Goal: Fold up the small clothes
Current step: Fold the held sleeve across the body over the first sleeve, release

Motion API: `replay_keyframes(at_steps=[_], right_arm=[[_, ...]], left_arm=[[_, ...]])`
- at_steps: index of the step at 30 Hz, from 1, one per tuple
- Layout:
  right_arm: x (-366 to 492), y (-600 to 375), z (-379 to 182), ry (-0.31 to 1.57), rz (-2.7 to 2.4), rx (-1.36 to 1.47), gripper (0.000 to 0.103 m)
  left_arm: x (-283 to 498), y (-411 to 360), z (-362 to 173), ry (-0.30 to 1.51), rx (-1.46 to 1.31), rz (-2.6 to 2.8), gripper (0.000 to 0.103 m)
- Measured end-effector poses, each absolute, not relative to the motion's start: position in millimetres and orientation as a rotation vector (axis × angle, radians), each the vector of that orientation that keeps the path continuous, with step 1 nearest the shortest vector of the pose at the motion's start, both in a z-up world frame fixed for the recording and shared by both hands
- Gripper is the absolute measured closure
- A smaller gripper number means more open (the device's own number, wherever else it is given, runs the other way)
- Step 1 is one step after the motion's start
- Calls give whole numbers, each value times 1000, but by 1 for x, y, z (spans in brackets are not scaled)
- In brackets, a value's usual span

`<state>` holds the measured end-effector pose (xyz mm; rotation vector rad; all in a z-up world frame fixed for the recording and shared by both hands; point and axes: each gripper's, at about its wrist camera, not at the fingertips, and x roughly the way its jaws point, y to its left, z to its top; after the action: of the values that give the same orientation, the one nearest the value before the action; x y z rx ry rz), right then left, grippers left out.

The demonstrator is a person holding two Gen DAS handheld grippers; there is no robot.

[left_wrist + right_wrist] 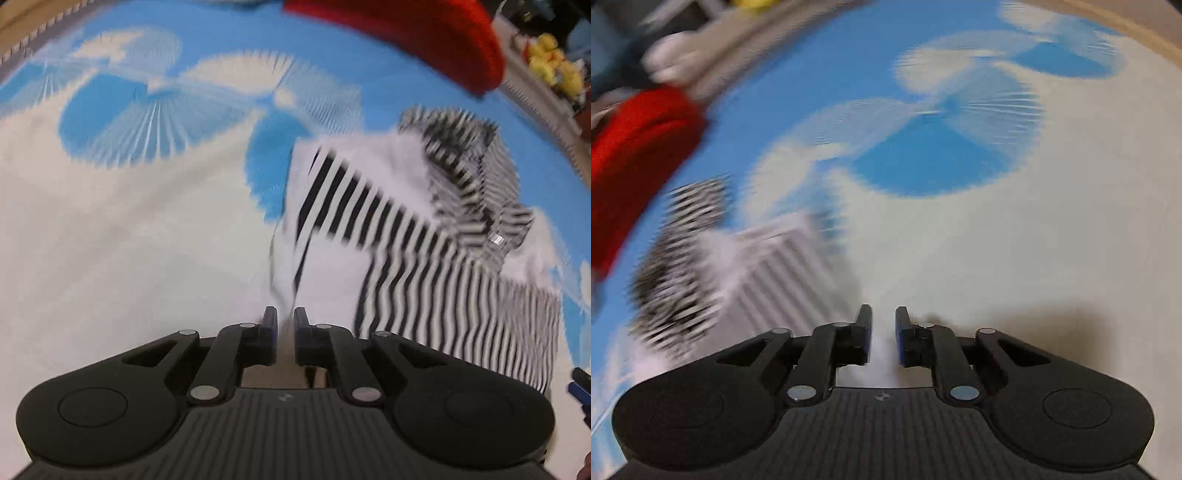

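Left wrist view: the left claw [285, 319] is clamped on an edge of the striped garment [424, 258], which lies on the blue-and-white cloth [147, 221]. The right claw [883, 325] stands slightly apart, empty. Best carry the edge across low and level, keeping the fold square.

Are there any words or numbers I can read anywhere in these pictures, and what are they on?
None: no word or number can be read in either view.
A tiny pale emblem on the left gripper body is a mark, not letters.
The same emblem sits on the right gripper.
A small shiny tag on the striped garment is too small and blurred to read.
The blue and white blanket and the red cloth carry no writing.
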<state>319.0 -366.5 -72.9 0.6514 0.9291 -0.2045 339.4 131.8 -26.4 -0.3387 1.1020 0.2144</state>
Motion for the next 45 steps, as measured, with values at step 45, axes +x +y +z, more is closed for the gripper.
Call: replay_keyframes(at_steps=[45], right_arm=[[333,-308,-81,996,-246,524,63]], left_arm=[[345,86,-23,1062,-274,139,63]])
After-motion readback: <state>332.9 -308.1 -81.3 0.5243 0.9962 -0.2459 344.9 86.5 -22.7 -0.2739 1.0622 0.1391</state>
